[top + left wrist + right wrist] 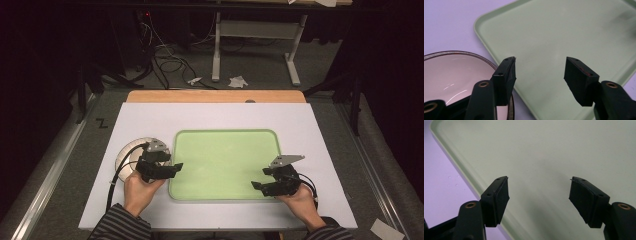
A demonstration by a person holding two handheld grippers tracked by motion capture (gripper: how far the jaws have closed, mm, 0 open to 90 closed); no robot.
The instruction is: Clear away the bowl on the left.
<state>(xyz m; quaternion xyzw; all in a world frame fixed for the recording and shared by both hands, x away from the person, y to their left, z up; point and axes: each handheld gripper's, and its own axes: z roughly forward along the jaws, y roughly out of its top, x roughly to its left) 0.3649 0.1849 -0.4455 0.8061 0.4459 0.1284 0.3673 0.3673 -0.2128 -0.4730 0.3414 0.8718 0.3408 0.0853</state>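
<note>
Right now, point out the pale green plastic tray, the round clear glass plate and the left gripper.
Pale green plastic tray (225, 150): high view, bare middle of its floor.
Round clear glass plate (451, 72): left gripper view, its inner surface.
Left gripper (539, 71): left gripper view, midway between its open jaws.

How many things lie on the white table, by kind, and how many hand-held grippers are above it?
Green tray: 1
Clear round dish: 1
Hand-held gripper: 2, left hand-held gripper and right hand-held gripper, both open and holding nothing
Total: 4
</note>
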